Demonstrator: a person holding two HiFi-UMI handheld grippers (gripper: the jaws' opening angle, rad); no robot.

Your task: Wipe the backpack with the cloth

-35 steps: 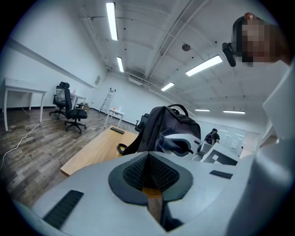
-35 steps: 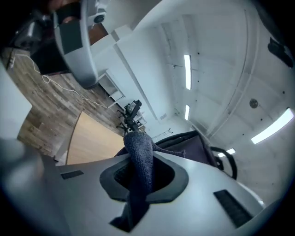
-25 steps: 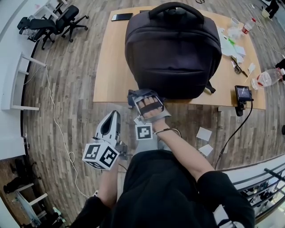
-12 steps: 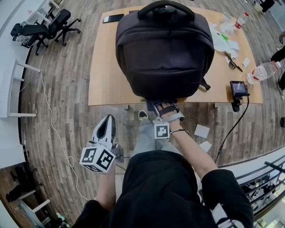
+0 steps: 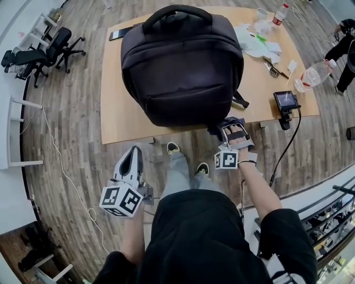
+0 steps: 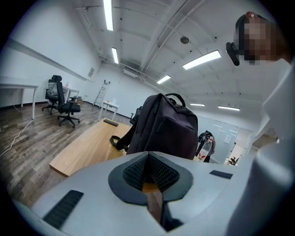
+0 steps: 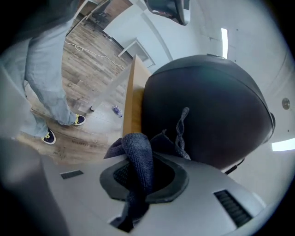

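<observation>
Wooden table (image 5: 119, 105) under upright backpack (image 5: 183, 66), handle (image 5: 177, 12) on top

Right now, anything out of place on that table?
Nothing spilled or damaged. The backpack stands upright on the table, the cloth clamped in the right gripper at its near corner. Only oddities: a clear bottle seems to lie on its side at the table's right edge, with loose papers strewn nearby.
</observation>
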